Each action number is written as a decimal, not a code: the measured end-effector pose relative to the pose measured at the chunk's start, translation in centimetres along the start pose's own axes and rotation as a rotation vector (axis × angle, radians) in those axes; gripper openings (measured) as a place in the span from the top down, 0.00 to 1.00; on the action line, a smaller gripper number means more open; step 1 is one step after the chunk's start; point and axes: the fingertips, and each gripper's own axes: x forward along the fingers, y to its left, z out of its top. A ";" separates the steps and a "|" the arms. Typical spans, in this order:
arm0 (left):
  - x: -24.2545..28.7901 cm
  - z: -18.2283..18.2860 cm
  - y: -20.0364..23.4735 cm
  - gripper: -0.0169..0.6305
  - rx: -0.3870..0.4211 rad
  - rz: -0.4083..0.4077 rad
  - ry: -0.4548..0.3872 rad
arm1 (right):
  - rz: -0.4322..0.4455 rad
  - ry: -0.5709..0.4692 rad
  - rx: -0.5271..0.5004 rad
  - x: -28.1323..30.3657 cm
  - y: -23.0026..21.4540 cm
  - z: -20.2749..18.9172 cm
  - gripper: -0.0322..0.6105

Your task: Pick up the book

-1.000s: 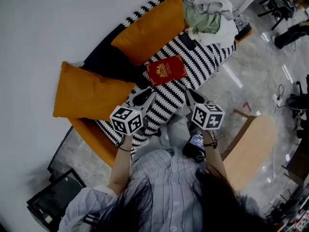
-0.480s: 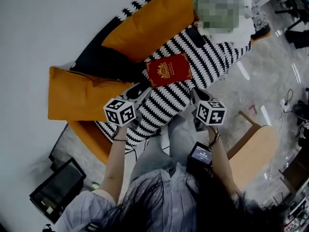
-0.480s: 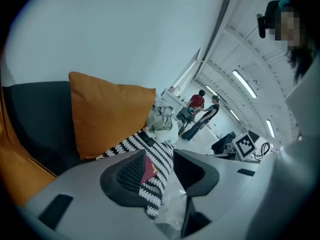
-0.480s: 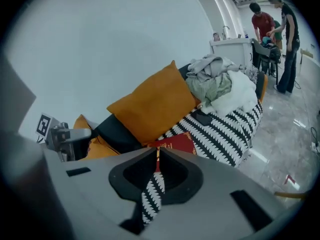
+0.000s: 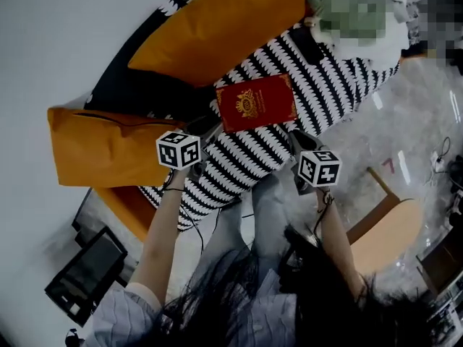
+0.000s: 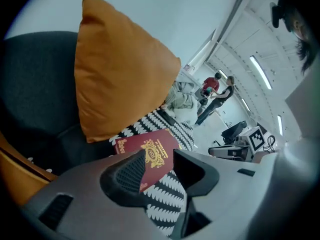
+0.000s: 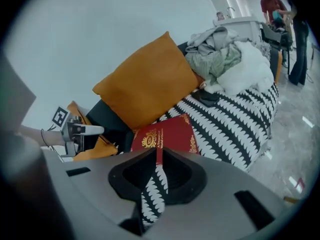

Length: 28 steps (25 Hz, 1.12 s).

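Both hands have dropped toward the red book (image 5: pixel 256 103), which lies flat on the striped cover (image 5: pixel 239 157) just ahead, nearest the left gripper (image 5: pixel 205 127), whose jaws have just opened, still empty; the right gripper (image 5: pixel 295 142) is closed.

left gripper (image 5: pixel 208 126) and right gripper (image 5: pixel 293 137) lowered nearer the book (image 5: pixel 257 102); left jaws just opened, empty

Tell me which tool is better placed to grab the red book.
Left, likely. The left tool has just been opening its jaws, and the red book lies lined up beyond the gap, not yet gripped. The right tool also faces the book, but its jaws are shut.
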 end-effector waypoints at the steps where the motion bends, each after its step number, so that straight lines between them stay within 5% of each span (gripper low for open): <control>1: 0.8 -0.4 0.9 0.72 -0.010 0.004 0.013 | 0.008 0.005 0.021 1.1 -0.5 -0.4 0.90; 6: 4.0 -3.3 3.9 0.68 -0.066 -0.002 0.118 | 0.031 0.031 0.141 4.8 -2.8 -1.9 0.89; 9: 5.8 -4.7 5.1 0.60 -0.103 -0.025 0.168 | 0.057 0.036 0.159 6.1 -3.7 -2.6 0.72; 18: 9.5 -6.6 7.7 0.43 -0.313 -0.100 0.235 | 0.117 0.061 0.333 9.0 -6.2 -4.4 0.52; 28: 12.6 -5.3 9.0 0.42 -0.373 -0.112 0.181 | 0.187 0.056 0.547 10.7 -7.8 -4.0 0.51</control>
